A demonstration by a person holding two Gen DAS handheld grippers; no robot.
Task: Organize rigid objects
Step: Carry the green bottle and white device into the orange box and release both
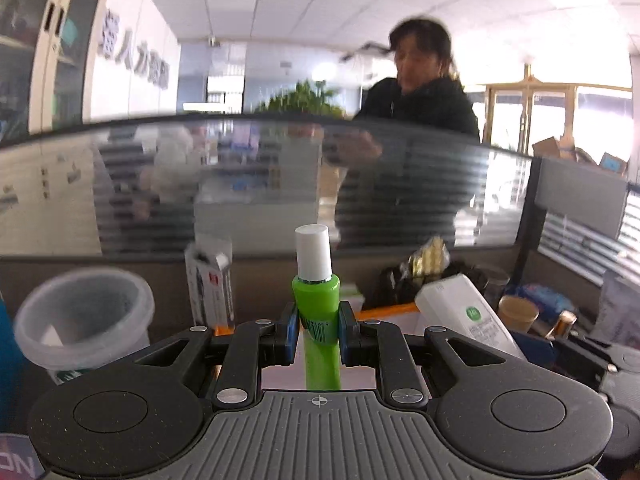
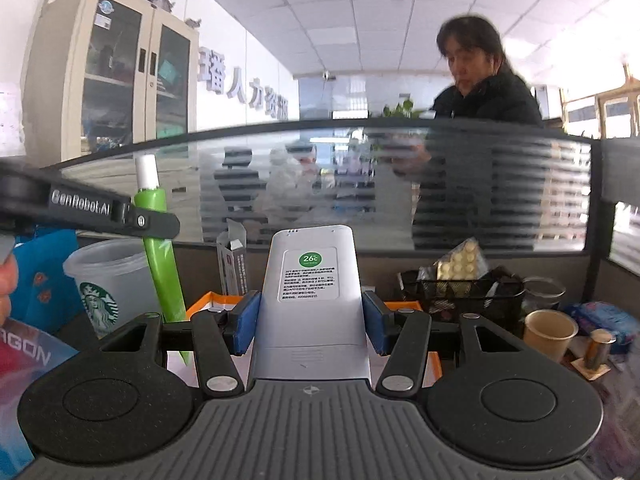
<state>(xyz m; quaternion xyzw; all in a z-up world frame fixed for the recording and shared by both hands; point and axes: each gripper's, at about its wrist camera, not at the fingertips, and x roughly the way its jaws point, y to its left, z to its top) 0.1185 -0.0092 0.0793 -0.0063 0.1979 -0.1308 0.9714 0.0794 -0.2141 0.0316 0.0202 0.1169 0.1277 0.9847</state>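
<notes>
Evidently both loads were held aloft above the cluttered counter (image 2: pixel 500 354): the left gripper (image 1: pixel 318 330) was nearly closed on a green tube (image 1: pixel 316 300), the right gripper (image 2: pixel 310 320) half-spread round a white remote control (image 2: pixel 310 280) — either could slip, gripped low, or strike the Starbucks cup (image 2: pixel 108 280).

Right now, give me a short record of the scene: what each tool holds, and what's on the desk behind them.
left tool: shut on green tube, white cap up
right tool: shut on white remote, label side showing
desk left: clear plastic cup
desk right: black mesh basket with pill blister, paper cup
backdrop: glass partition
</notes>
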